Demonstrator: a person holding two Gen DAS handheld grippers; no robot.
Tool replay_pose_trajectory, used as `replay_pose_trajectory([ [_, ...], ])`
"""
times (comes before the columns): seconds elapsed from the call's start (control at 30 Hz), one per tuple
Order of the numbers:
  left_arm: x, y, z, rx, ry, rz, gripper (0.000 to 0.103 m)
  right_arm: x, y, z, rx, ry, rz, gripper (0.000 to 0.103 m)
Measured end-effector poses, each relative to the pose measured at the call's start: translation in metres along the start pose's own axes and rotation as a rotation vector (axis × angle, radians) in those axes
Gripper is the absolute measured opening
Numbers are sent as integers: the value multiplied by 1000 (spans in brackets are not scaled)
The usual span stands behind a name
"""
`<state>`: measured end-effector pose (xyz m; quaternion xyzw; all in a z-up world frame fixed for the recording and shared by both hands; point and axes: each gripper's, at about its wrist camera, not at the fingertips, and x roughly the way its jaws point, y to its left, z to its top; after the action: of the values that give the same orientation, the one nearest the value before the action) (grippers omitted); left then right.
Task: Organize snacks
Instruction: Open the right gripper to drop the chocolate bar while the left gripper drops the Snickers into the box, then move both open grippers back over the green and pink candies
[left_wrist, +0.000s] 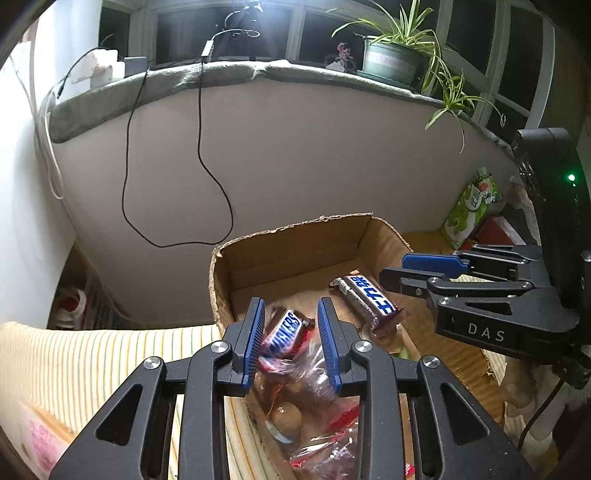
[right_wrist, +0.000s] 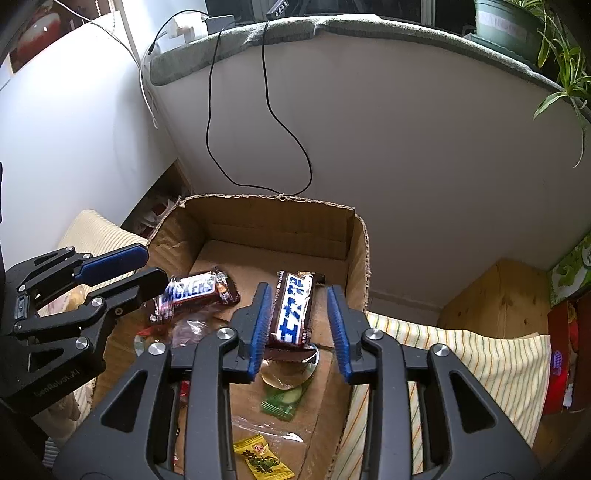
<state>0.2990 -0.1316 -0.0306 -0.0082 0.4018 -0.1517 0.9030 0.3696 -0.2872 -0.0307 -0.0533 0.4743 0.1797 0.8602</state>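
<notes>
Cardboard box — Snickers bars between, below each tongs' spread fingers.

two chocolate bars, one cardboard box

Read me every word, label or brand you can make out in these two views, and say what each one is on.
"SNICKERS", partly hidden, on the Snickers bar in the cardboard box.
"DAS" on the right gripper body.
Blue Chinese characters on the second chocolate bar; I cannot read them reliably.
Faint raised lettering on the left gripper body: too dim to read.
Print on the green carton and yellow candy wrapper: too small.
</notes>
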Motion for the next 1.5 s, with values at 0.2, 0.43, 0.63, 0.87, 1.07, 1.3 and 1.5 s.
replay_pose_trajectory([
  [0.2, -8, 1, 0, -1, -13, 2, 28, -8, 2, -2, 2, -13, 0, 39],
  [0.43, -33, 4, -3, -11, -44, 3, 28, -25, 15, -6, -5, -30, 7, 39],
  [0.63, -64, 9, -9, -16, -75, 8, 28, -49, 34, -15, -23, -62, 26, 39],
  [0.87, -97, 23, -25, -41, -101, 26, 28, -76, 63, -29, -57, -96, 63, 39],
  [1.07, -118, 40, -44, -68, -104, 47, 28, -92, 93, -51, -90, -108, 109, 39],
  [1.3, -127, 59, -68, -108, -87, 56, 28, -103, 128, -79, -131, -110, 171, 40],
  [1.5, -127, 70, -88, -136, -62, 40, 28, -99, 162, -114, -160, -64, 243, 40],
])
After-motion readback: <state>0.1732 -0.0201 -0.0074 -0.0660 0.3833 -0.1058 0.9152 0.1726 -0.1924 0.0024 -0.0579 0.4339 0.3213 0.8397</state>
